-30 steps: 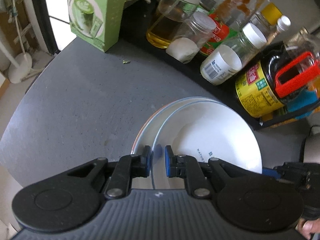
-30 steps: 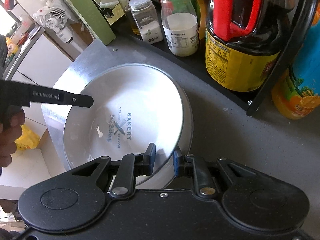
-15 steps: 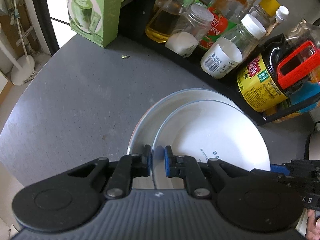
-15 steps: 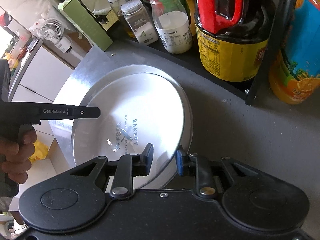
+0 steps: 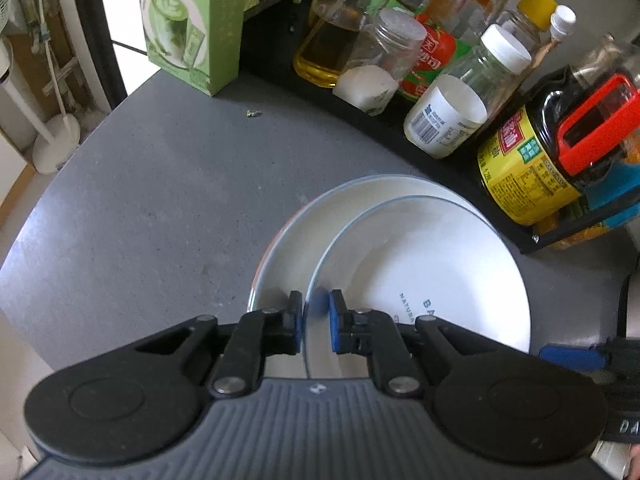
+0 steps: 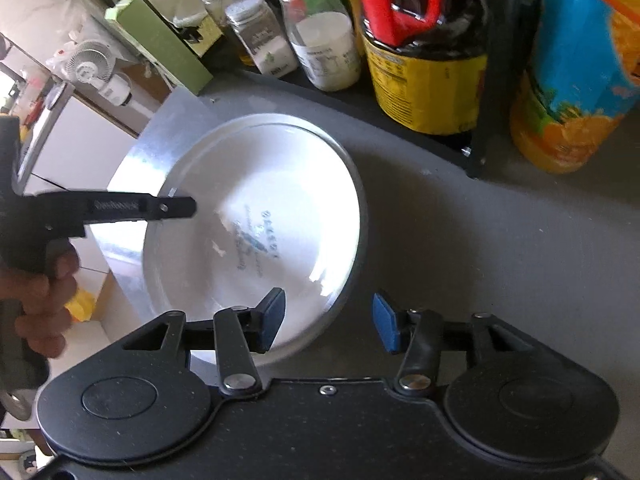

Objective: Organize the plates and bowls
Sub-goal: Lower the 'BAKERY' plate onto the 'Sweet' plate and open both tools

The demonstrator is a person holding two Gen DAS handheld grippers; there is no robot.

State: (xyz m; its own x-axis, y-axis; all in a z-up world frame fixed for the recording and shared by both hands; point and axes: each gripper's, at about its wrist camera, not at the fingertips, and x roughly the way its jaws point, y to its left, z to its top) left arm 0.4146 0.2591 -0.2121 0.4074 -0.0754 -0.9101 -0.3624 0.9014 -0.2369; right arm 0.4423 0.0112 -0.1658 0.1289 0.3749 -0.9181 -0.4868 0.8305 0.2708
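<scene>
The upper plate point(image 5: 432, 264) lies nested in the lower plate point(image 5: 288, 252) on the grey counter point(image 5: 160, 208), just in front of the black rack point(image 5: 400, 128) of bottles. It sits off-centre, shifted toward the right gripper's side, so a crescent of the lower plate shows on the left gripper's side.

The left gripper point(image 5: 314, 322) is nearly shut, its blue pads clamped on the near-left rim of the upper plate: one finger stands outside the rim, over the lower plate, the other inside the plate.

The right gripper point(image 6: 328, 322) has just been opening. Its jaws now stand about half apart, straddling the near-right rim of the upper plate point(image 6: 256, 216); the left pad hangs over the plate face, the right pad over bare counter, and neither presses on the rim.

Judgement: the plate is now held from one side only. The left gripper alone controls it, so any centring shift must travel from the right gripper toward the left.
</scene>
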